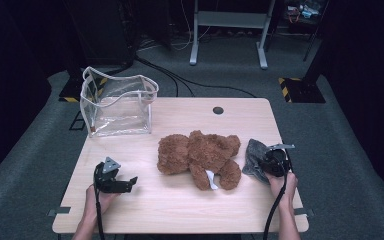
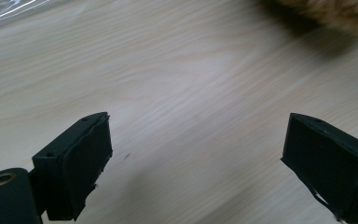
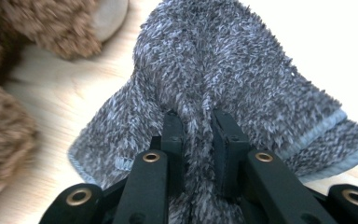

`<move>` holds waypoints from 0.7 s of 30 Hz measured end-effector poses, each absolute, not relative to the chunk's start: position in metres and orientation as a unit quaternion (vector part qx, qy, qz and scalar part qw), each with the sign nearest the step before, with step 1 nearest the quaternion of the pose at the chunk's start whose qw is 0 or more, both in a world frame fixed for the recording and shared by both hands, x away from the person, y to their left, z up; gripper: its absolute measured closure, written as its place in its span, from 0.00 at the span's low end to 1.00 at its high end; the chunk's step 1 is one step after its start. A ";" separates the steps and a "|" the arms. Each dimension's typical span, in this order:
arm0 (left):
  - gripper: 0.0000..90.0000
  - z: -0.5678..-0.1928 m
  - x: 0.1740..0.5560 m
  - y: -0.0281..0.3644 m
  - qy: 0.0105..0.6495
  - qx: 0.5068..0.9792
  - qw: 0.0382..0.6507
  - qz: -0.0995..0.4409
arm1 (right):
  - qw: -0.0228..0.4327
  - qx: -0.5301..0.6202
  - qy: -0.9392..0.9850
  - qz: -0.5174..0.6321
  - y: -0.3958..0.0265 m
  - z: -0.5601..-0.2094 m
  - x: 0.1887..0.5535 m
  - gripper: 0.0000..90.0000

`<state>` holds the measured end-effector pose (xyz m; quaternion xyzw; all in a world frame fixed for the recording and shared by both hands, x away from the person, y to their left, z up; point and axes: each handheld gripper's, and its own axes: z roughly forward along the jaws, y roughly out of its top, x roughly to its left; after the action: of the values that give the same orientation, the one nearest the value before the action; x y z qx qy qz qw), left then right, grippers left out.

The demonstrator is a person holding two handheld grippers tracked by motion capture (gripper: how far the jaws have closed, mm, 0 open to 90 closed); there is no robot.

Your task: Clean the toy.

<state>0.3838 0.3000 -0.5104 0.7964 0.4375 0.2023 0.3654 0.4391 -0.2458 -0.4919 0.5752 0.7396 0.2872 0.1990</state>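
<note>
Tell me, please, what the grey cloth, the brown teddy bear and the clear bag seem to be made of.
Grey cloth: soft terry or microfibre, by its fuzzy pile and stitched hem; the right gripper pinches a fold of it.
Teddy bear: brown plush, shaggy and matte.
Clear bag: probably see-through vinyl, glossy, with pale edge trim.

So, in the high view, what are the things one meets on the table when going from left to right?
Clear bag → left gripper → brown teddy bear → grey cloth → right gripper, whose jaws pinch a fold of that cloth.
</note>
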 end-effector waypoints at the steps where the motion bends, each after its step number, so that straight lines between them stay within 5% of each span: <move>1: 0.11 -0.509 0.384 0.294 0.428 0.800 0.372 0.196 | 0.204 0.572 0.739 0.291 -0.246 -0.486 0.437 0.85; 14: 0.30 -0.506 0.393 0.238 0.369 0.818 0.414 0.155 | 0.223 0.552 0.734 0.326 -0.240 -0.446 0.433 0.85; 21: 0.31 -0.504 0.399 0.223 0.362 0.819 0.420 0.146 | 0.230 0.533 0.744 0.331 -0.232 -0.426 0.438 0.85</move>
<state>0.3985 0.2233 -0.5044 0.8191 0.3624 0.1459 0.4201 0.4384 -0.2316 -0.4261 0.5334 0.7435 0.3311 0.2302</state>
